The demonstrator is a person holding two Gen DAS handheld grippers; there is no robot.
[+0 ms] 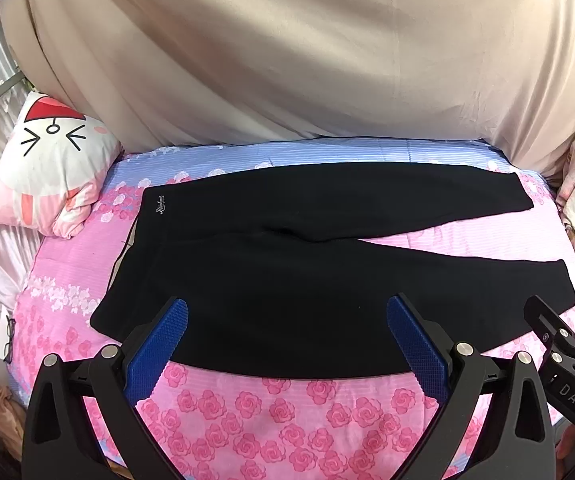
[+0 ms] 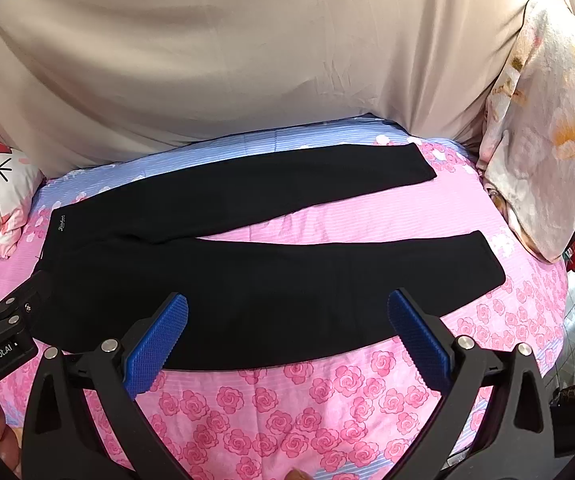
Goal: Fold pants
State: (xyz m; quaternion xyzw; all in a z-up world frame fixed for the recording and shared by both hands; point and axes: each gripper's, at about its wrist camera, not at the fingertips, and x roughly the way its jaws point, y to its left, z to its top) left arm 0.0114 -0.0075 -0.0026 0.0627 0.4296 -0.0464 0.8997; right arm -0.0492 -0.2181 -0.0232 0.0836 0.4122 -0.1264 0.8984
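Black pants point(image 1: 287, 264) lie flat on a pink rose-print bedsheet point(image 1: 267, 412), waistband to the left, both legs stretched to the right and spread apart. They also show in the right wrist view point(image 2: 247, 280). My left gripper point(image 1: 287, 320) is open and empty, hovering over the near edge of the pants near the waist end. My right gripper point(image 2: 287, 316) is open and empty, hovering over the near leg. The right gripper's body shows at the right edge of the left wrist view point(image 1: 567, 356); the left gripper's body shows at the left edge of the right wrist view point(image 2: 3, 332).
A cat-face pillow point(image 1: 51, 168) lies at the left end of the bed. A beige cloth point(image 1: 287, 60) hangs behind the bed. A floral blanket point(image 2: 543, 128) is piled at the right end. Glasses point(image 1: 9, 340) lie at the bed's left edge.
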